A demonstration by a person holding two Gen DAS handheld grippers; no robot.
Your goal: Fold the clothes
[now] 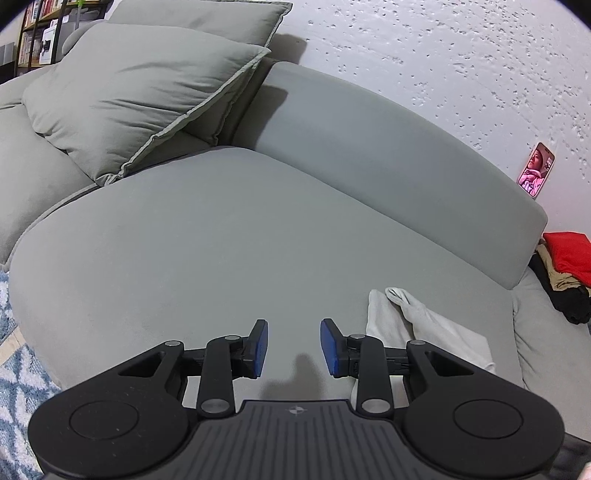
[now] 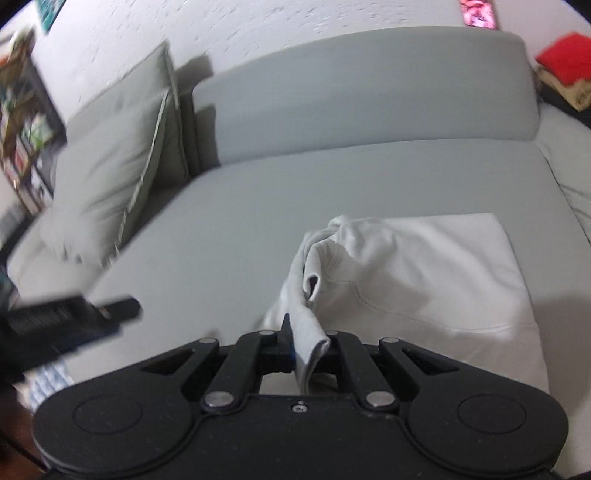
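While right tool (image 2: 306, 350) pinches white garment (image 2: 424, 277) edge, left tool (image 1: 294, 349) gapes empty beside it.

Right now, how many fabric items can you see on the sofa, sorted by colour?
White: 1, the white garment, held by the right gripper
Red: 1, the red cloth on the pile at the far end
Tan: 1, under it
Black: 1, pile bottom
Grey-green: 2 cushions
Total: 6
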